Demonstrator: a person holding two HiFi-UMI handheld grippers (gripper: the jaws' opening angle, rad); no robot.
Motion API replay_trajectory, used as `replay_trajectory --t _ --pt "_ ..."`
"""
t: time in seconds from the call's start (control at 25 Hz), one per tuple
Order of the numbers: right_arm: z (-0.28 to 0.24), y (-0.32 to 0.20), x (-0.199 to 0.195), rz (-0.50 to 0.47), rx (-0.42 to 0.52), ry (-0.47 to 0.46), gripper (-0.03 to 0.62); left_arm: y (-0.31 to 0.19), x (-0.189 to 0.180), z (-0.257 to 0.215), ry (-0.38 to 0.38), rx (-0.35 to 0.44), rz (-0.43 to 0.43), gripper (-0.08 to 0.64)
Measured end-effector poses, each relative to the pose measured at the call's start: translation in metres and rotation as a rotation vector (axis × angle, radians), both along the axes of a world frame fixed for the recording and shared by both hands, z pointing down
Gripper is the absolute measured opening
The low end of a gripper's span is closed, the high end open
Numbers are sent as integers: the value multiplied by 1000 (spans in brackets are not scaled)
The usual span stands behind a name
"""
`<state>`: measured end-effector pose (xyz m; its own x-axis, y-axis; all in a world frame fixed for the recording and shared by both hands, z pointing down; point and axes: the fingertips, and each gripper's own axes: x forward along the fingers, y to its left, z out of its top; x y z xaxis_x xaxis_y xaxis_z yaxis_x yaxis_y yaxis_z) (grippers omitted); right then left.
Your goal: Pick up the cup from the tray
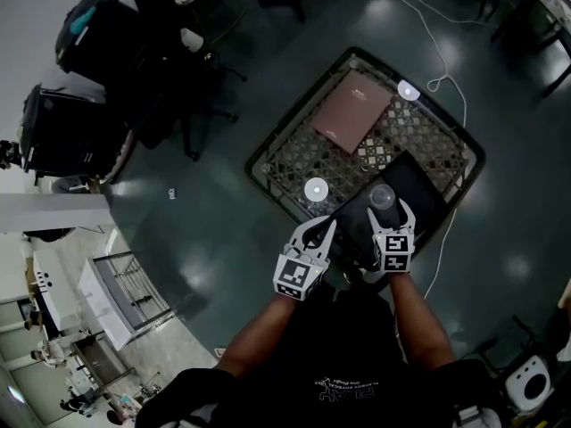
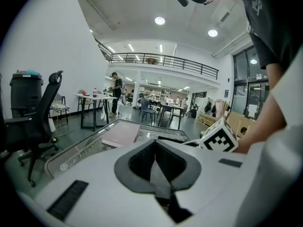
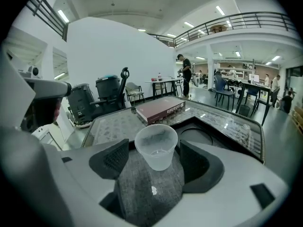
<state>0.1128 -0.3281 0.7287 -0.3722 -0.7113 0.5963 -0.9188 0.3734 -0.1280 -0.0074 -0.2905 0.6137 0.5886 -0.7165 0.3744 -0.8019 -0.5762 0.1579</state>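
Cup (image 3: 156, 145) not yet lifted: stands on tray (image 1: 424, 199) at 12 o'clock of right gripper (image 3: 155, 161), untouched between its wide-apart jaws; left gripper (image 2: 156, 167) pinched together, empty.

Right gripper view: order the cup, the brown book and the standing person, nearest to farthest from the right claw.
1. Cup, between the open jaws.
2. Brown book, behind it on the table.
3. Standing person, far back.
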Motion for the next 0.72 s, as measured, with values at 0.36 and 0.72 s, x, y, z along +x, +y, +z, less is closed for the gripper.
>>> replay_trajectory --t 0.36,0.72 --pt "37 -12 -12 12 -54 42 330 8 -20 8 7 -29 -24 11" --pt "48 -17 -14 16 -55 98 293 22 -40 11 8 -66 -53 11"
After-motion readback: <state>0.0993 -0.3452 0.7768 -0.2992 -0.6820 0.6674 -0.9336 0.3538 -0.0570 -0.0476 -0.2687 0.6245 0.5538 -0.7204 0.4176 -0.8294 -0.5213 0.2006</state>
